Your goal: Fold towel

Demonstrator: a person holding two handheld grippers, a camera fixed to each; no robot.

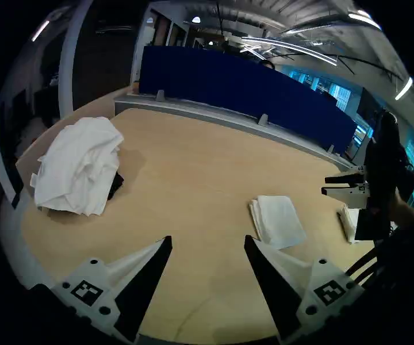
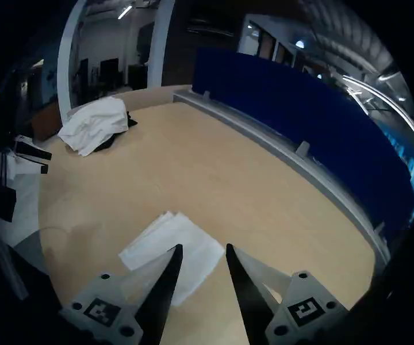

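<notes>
**Both grippers empty, folded towel flat on the table ahead**

In the left gripper view, my left gripper [image 1: 207,241] is nearest. Its fingers are spread wide over the bare table [image 1: 207,167] with nothing between them. The folded towel [image 1: 277,220] lies flat on the table, just ahead of that gripper's right-hand fingertip and apart from it. Just to the right of the folded towel I see the right gripper [image 1: 325,185] side-on, its fingers pointing over the towel's far side with a gap between them. Below it lies a second white folded piece [image 1: 349,223], partly hidden. Well to the left of the folded towel and farther back, a loose pile of white cloth [image 1: 79,164] is heaped near the table's edge, with something dark beneath it. Beyond the folded towel, a blue partition [image 1: 247,95] runs along the table's far side.

In the right gripper view, my right gripper [image 2: 203,248] has its fingers a narrow gap apart, pinching nothing. The folded towel [image 2: 178,233] lies right at the tips, and I cannot tell whether they touch it. Left of the folded towel, at the table's edge, is the left gripper [image 2: 47,162]. Far beyond the folded towel lie the pile of white cloth [image 2: 95,123] and the blue partition [image 2: 322,115].
</notes>
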